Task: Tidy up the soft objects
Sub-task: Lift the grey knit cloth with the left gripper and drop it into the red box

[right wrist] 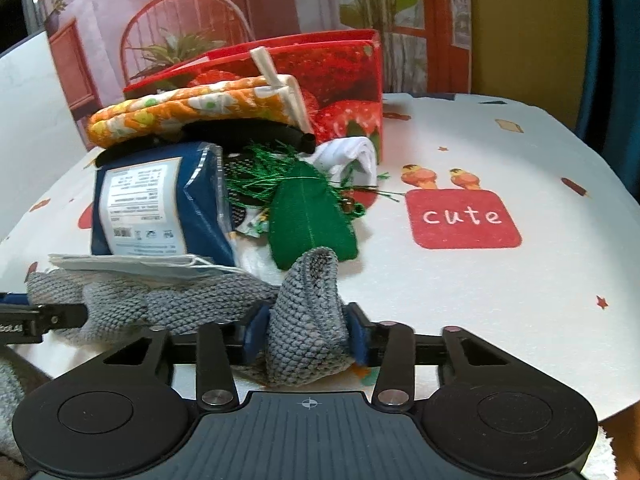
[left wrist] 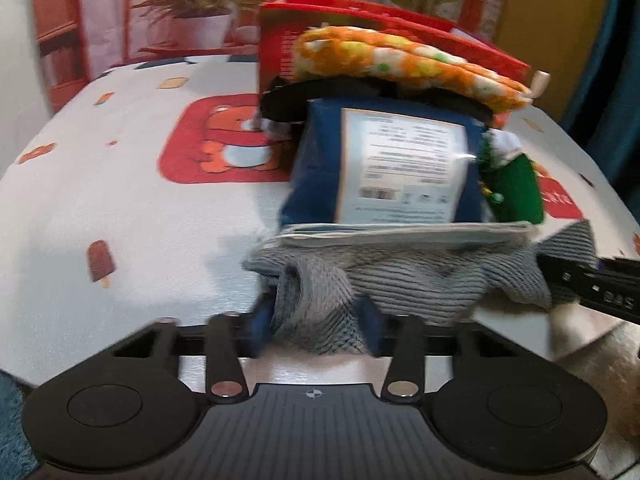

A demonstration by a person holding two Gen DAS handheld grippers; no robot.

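Both claws are clamped: the left gripper [left wrist: 316, 320] pinches one end of the grey knitted cloth [left wrist: 400, 276], the right gripper [right wrist: 306, 334] its other corner, at the near edge of the white printed tablecloth [right wrist: 500, 280] before the piled soft goods.

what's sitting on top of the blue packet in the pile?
On the blue packet lies a black item, and on that the orange floral potholder. The potholder covers most of the black item, so I cannot tell what it is.
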